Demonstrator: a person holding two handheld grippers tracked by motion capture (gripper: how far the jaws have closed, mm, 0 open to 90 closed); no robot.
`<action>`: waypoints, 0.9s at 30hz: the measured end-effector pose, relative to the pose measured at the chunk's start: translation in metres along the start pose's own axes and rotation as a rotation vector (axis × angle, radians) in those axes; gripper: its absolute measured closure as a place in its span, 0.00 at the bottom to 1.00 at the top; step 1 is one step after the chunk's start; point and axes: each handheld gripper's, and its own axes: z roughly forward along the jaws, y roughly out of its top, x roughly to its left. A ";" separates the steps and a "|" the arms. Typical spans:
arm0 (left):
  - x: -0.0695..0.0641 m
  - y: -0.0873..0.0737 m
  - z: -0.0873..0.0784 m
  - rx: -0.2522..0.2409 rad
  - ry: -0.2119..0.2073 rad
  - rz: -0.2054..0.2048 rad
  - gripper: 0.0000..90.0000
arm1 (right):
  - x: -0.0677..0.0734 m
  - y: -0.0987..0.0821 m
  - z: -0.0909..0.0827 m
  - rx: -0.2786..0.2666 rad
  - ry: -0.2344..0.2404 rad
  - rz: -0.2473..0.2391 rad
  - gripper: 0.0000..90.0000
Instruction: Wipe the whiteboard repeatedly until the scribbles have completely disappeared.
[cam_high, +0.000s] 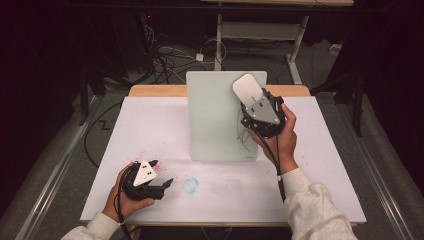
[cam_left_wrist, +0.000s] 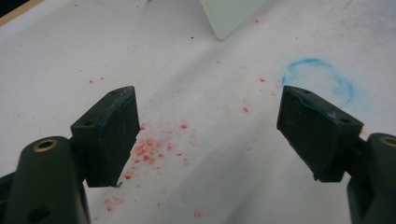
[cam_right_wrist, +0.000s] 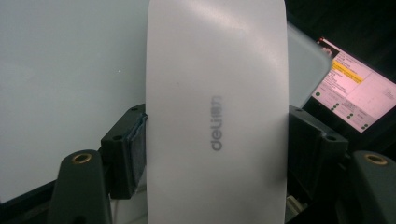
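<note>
A pale glass writing board (cam_high: 215, 115) lies on the white table cover (cam_high: 150, 130), with thin dark scribbles (cam_high: 245, 132) near its right side. My right gripper (cam_high: 250, 102) is over the board's far right part, shut on a white oblong eraser (cam_high: 247, 89). In the right gripper view the eraser (cam_right_wrist: 215, 93) carries a grey "deli" logo and sits clamped between both pads (cam_right_wrist: 128, 149), with the board (cam_right_wrist: 70, 93) behind it. My left gripper (cam_high: 167, 184) rests low at the front left, open with nothing between its jaws (cam_left_wrist: 210, 135).
A blue smudged ring (cam_high: 190, 185) marks the cover just right of the left gripper, and red specks (cam_left_wrist: 149, 149) lie scattered under it. A lit screen (cam_right_wrist: 355, 93) stands beyond the board. Cables (cam_high: 165, 55) and a desk frame (cam_high: 260, 30) sit on the floor behind the table.
</note>
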 end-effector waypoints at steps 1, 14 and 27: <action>0.000 0.000 0.000 -0.002 0.000 0.000 0.23 | -0.002 0.003 0.001 0.001 -0.003 0.007 0.34; -0.001 0.001 0.000 -0.001 -0.002 -0.001 0.23 | 0.028 -0.022 -0.006 0.008 -0.003 0.011 0.34; -0.001 0.001 -0.001 -0.008 0.009 0.016 0.23 | 0.049 -0.044 -0.013 0.025 -0.019 0.074 0.34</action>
